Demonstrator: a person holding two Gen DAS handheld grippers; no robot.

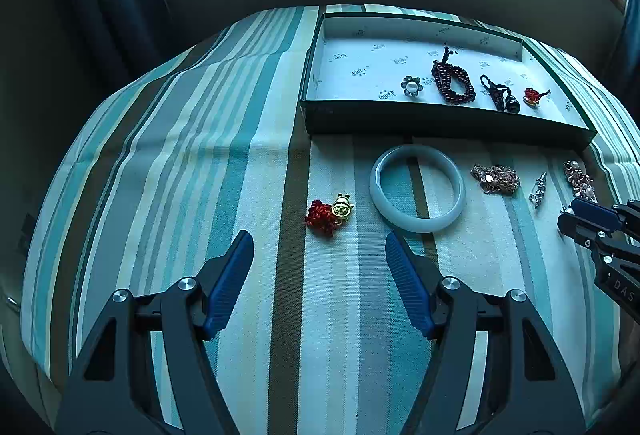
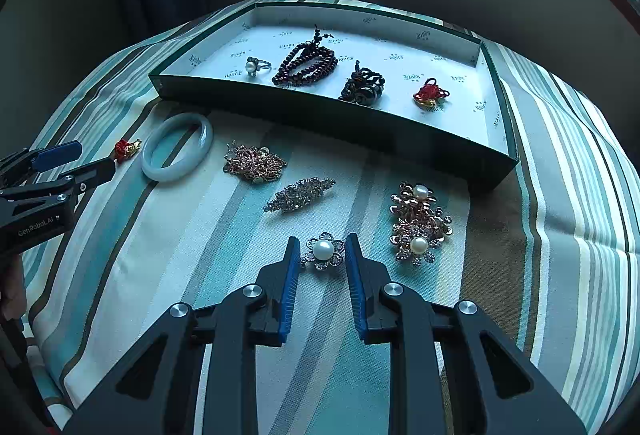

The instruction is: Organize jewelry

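A shallow box (image 1: 440,121) (image 2: 320,111) at the back of the striped cloth holds a pearl ring (image 1: 412,86) (image 2: 256,66), dark red beads (image 1: 452,81) (image 2: 306,65), a black pendant (image 1: 502,95) (image 2: 362,85) and a red knot charm (image 1: 534,96) (image 2: 430,93). My left gripper (image 1: 320,247) is open, just short of a red-and-gold charm (image 1: 330,215) (image 2: 126,148). My right gripper (image 2: 323,253) (image 1: 576,213) is partly open, its fingers on either side of a pearl flower brooch (image 2: 323,250) without clamping it.
On the cloth lie a pale jade bangle (image 1: 418,187) (image 2: 178,146), a rose-gold chain pile (image 1: 496,178) (image 2: 256,161), a crystal brooch (image 1: 538,189) (image 2: 300,194) and a gold pearl-flower piece (image 2: 420,223) (image 1: 578,179). A dark wall and curtain stand behind.
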